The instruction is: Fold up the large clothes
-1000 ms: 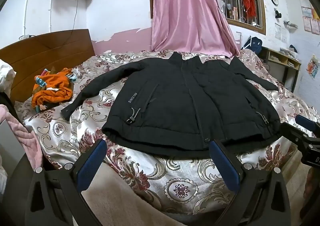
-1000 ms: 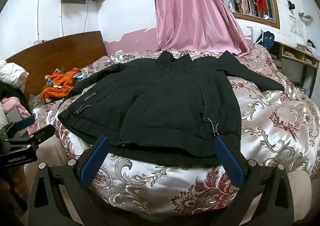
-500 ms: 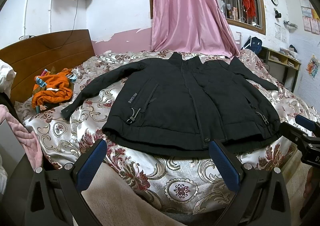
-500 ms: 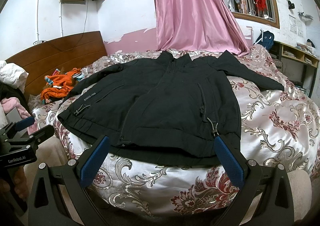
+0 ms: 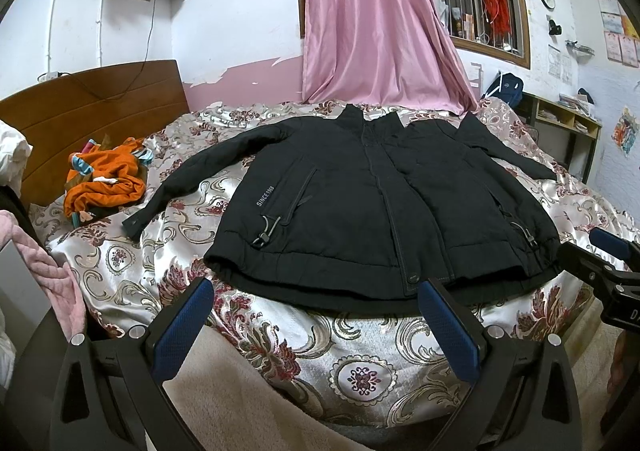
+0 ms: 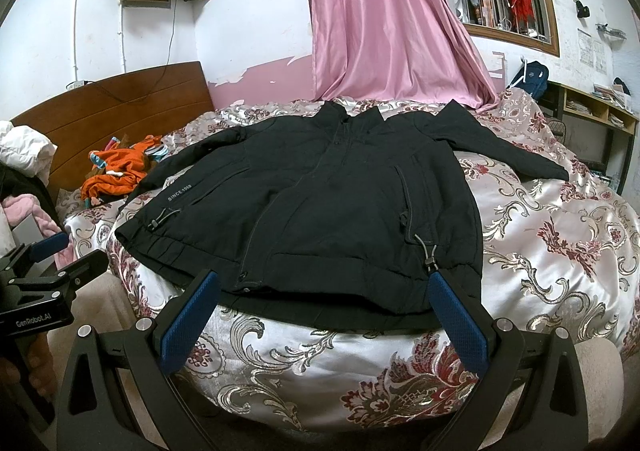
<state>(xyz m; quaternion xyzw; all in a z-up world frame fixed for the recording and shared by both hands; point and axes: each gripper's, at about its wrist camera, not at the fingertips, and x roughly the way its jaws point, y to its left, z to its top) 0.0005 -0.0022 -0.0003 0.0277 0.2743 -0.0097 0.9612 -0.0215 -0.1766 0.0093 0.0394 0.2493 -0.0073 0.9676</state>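
A black zip jacket [image 5: 372,203] [image 6: 320,207] lies flat and front up on the bed, collar toward the pink curtain, both sleeves spread out to the sides. Its hem runs along the bed's near edge. My left gripper [image 5: 316,315] hovers open just short of the hem, near its middle, with nothing between the blue pads. My right gripper [image 6: 324,311] also stands open in front of the hem, toward the jacket's right pocket cord. Each gripper shows at the edge of the other's view.
The bed wears a silver and red floral cover [image 5: 360,371]. An orange garment pile [image 5: 104,183] lies at the left by the wooden headboard [image 5: 92,107]. A pink quilted cloth [image 5: 44,263] hangs at the near left. A desk shelf [image 6: 592,119] stands at the right wall.
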